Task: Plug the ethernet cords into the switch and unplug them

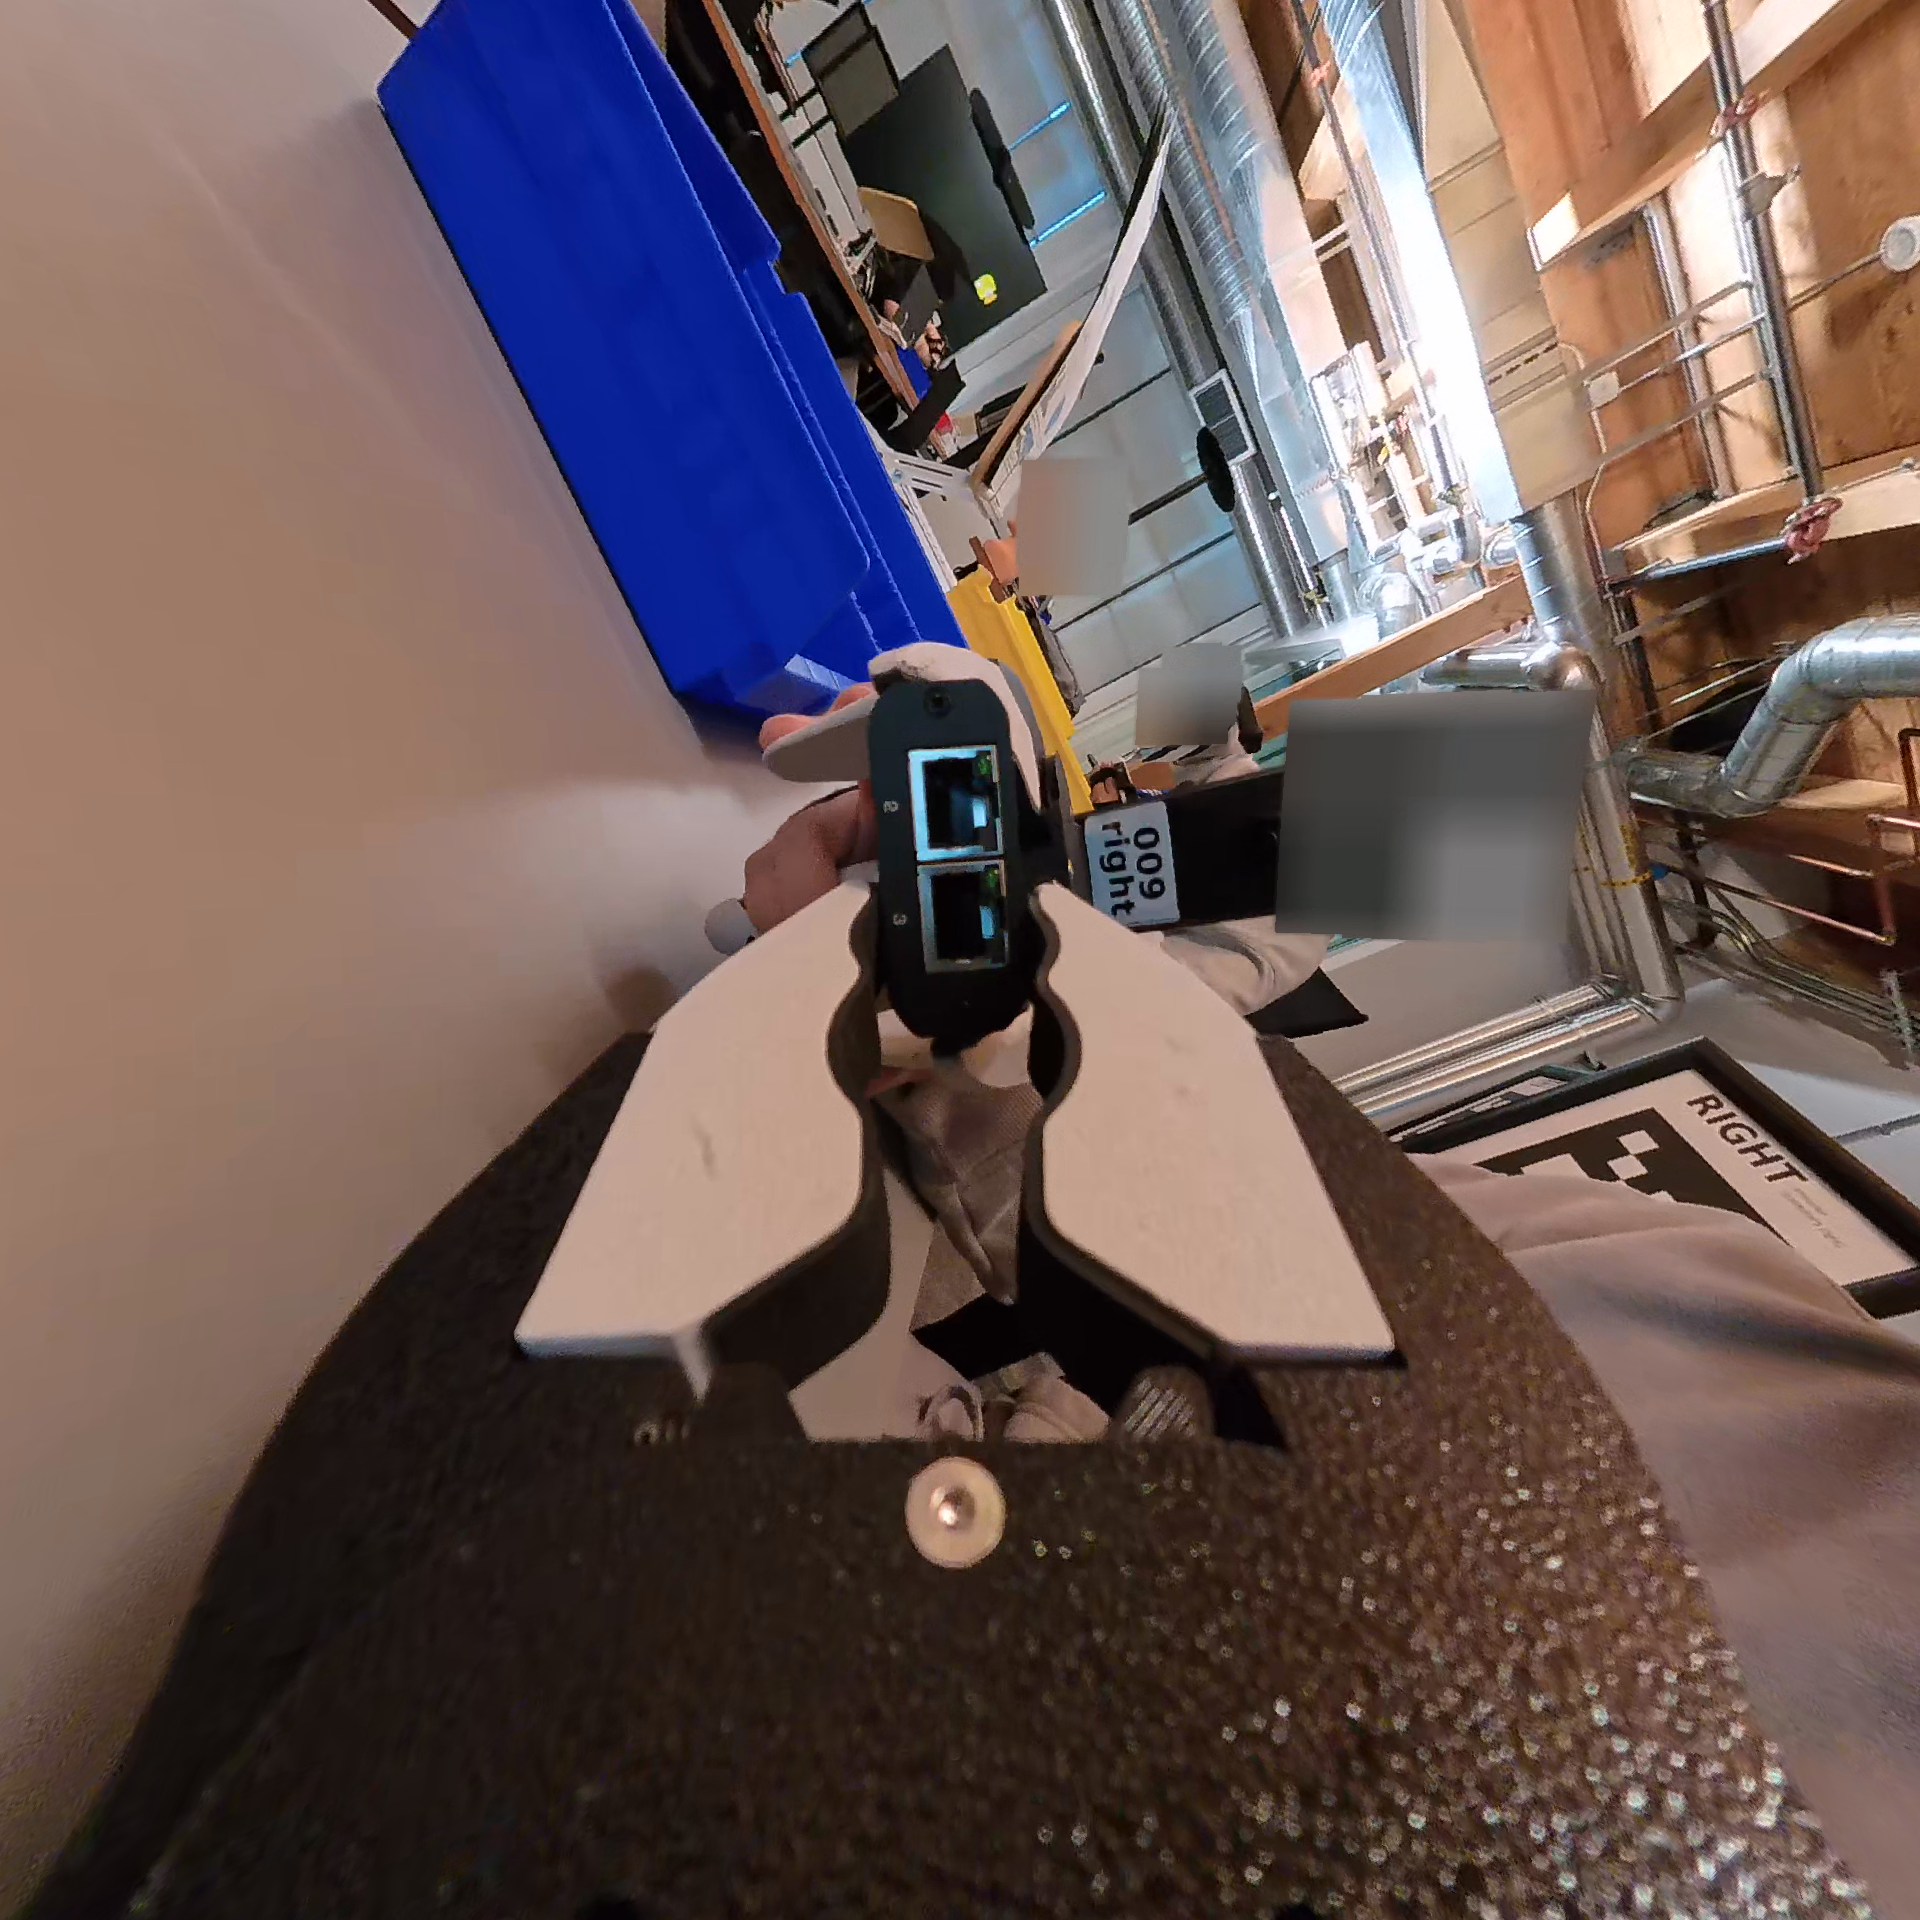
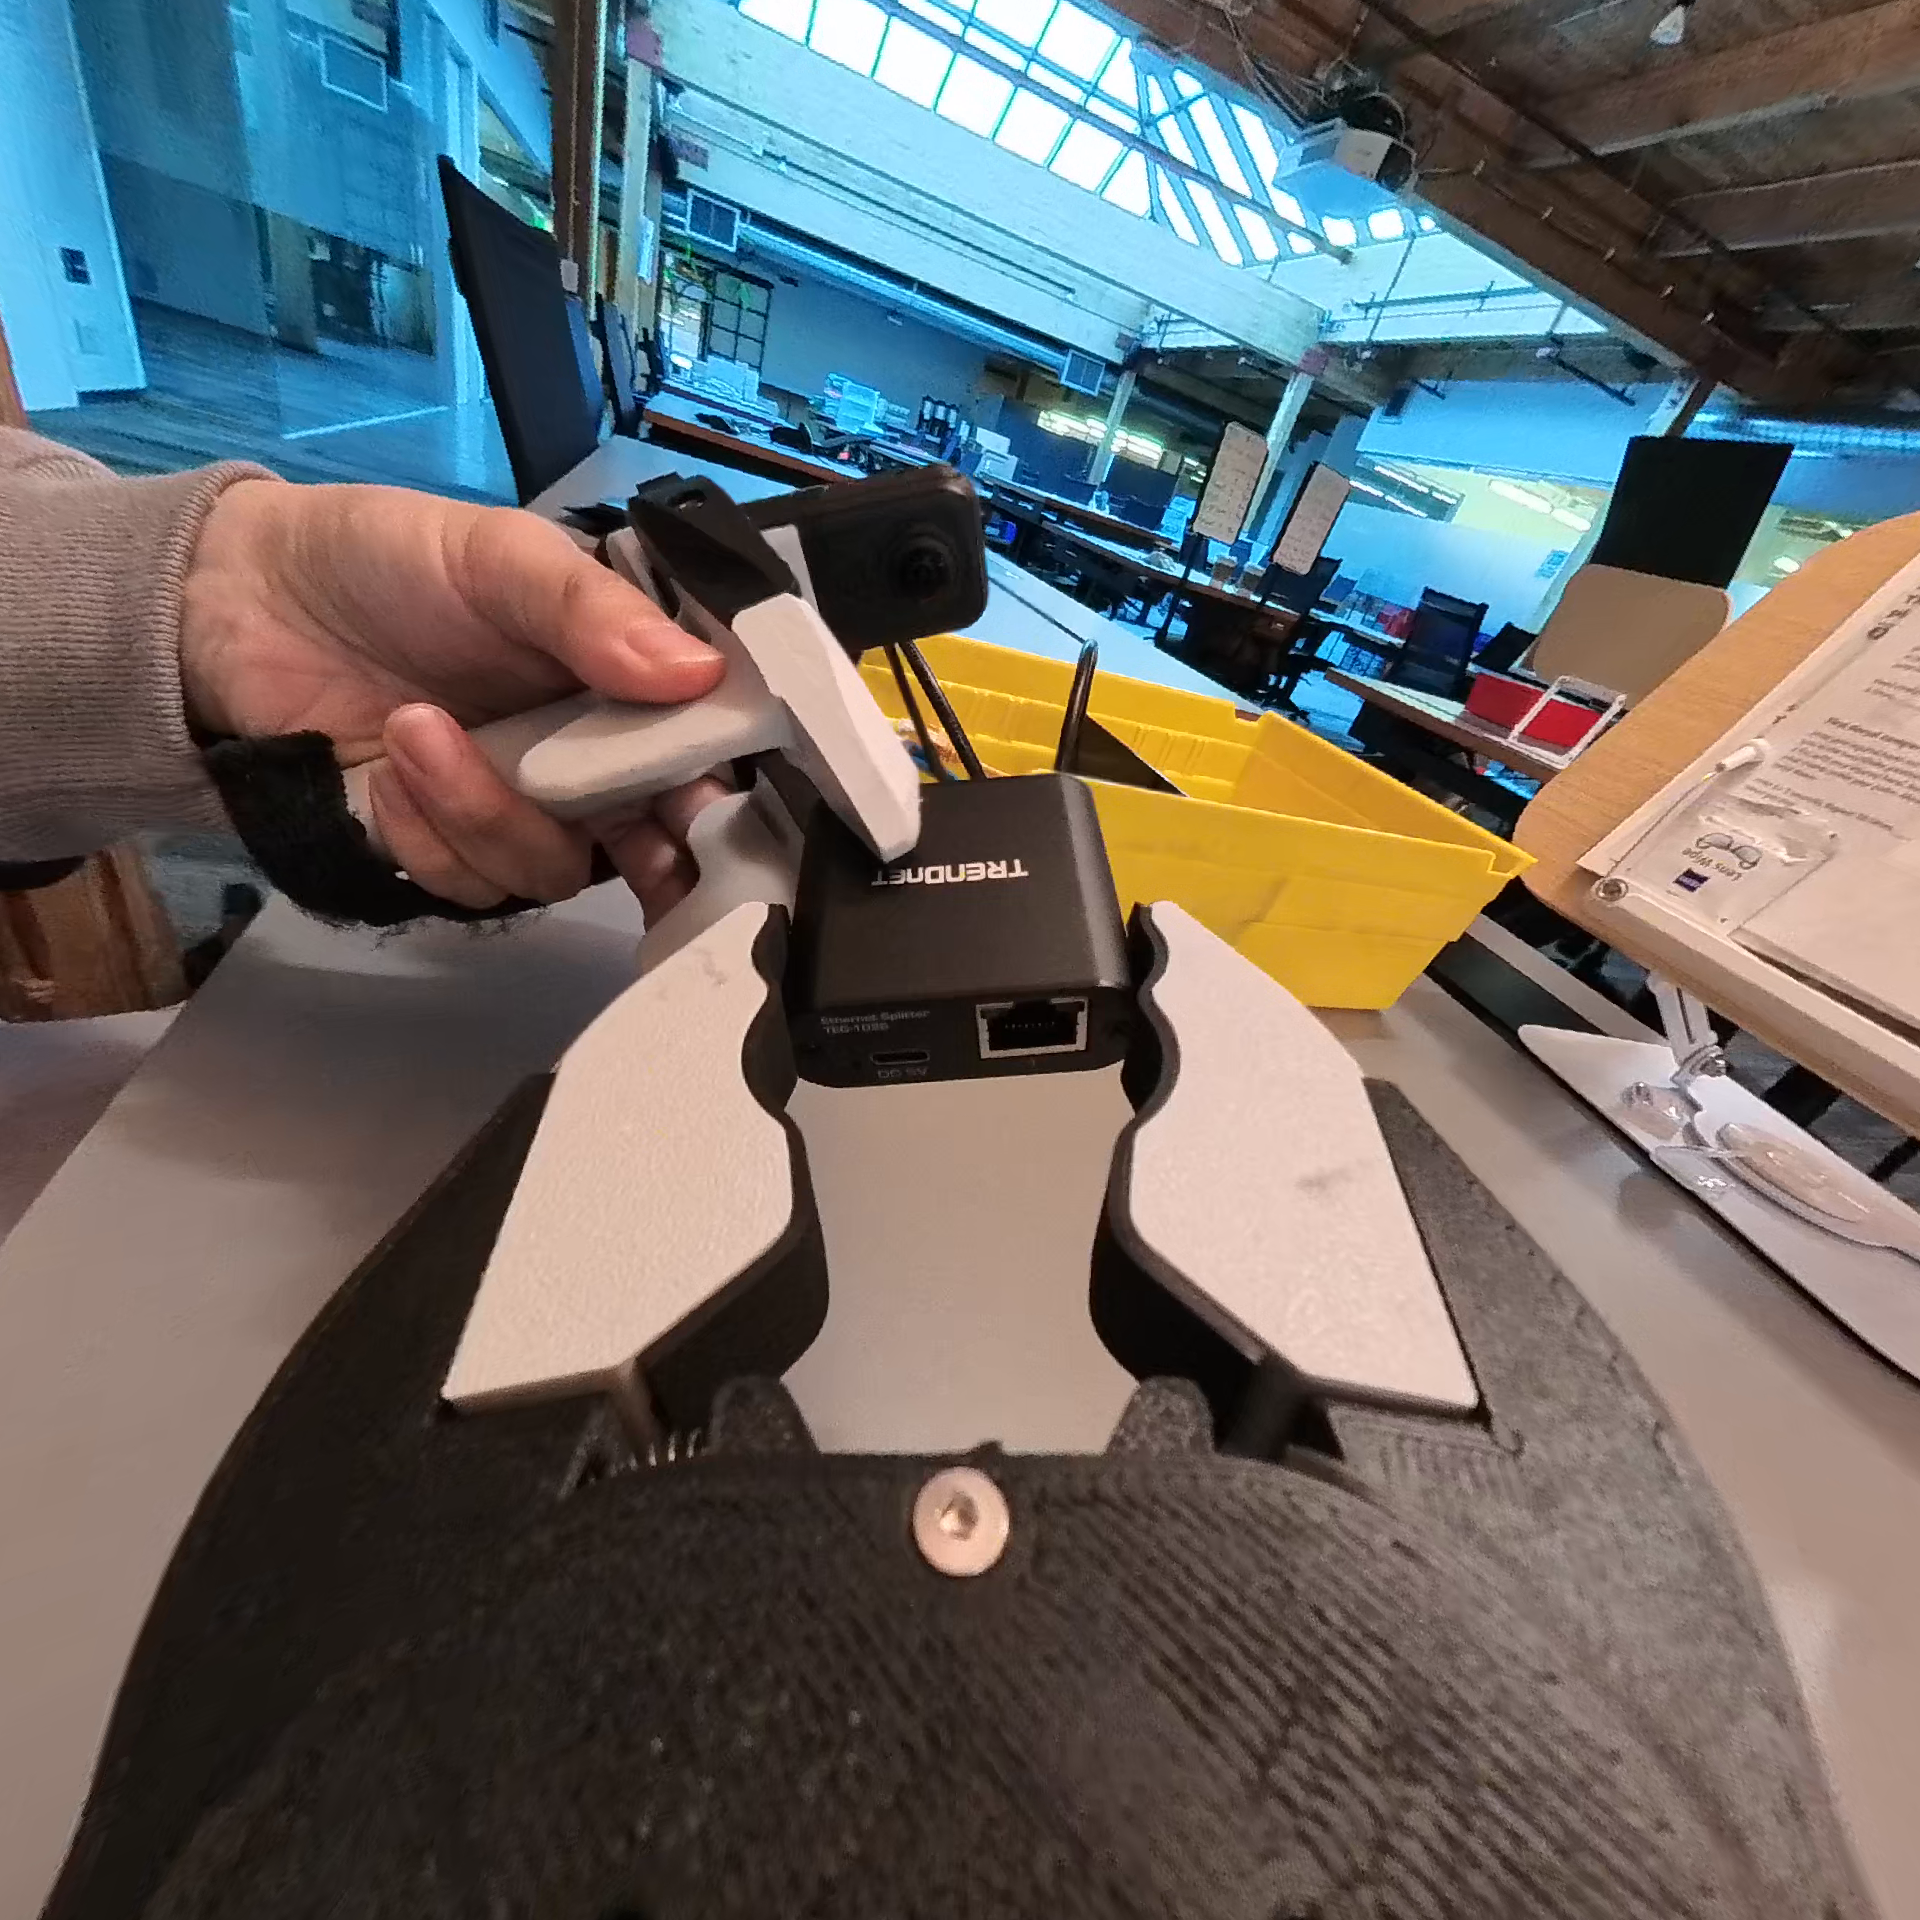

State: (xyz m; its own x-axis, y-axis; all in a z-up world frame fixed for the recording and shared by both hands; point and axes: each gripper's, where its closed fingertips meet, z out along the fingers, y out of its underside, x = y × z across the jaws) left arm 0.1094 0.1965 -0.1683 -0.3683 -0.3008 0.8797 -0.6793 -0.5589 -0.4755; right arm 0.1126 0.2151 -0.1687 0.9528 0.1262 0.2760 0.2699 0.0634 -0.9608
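The black switch [image 1: 940, 748] is held between both grippers above the table. My left gripper [image 1: 951, 920] is shut on its end, and two empty ethernet ports face this camera. In the right wrist view my right gripper [image 2: 961, 925] is shut on the sides of the switch [image 2: 997, 935], whose near face shows one empty ethernet port and a small power port. The left gripper [image 2: 831, 717], held by a hand, pinches the switch from above and below. Black cords [image 2: 1075, 686] rise from the bin behind the switch; none is plugged in.
A yellow bin [image 2: 1299, 831] stands just behind the switch on the grey table [image 2: 208, 1143]. A wooden stand with papers [image 2: 1714, 727] is at the right. A blue bin [image 1: 644, 364] lies on the table in the left wrist view. A framed marker board [image 1: 1662, 1174] is nearby. The tips of both grippers are at nearly the same place.
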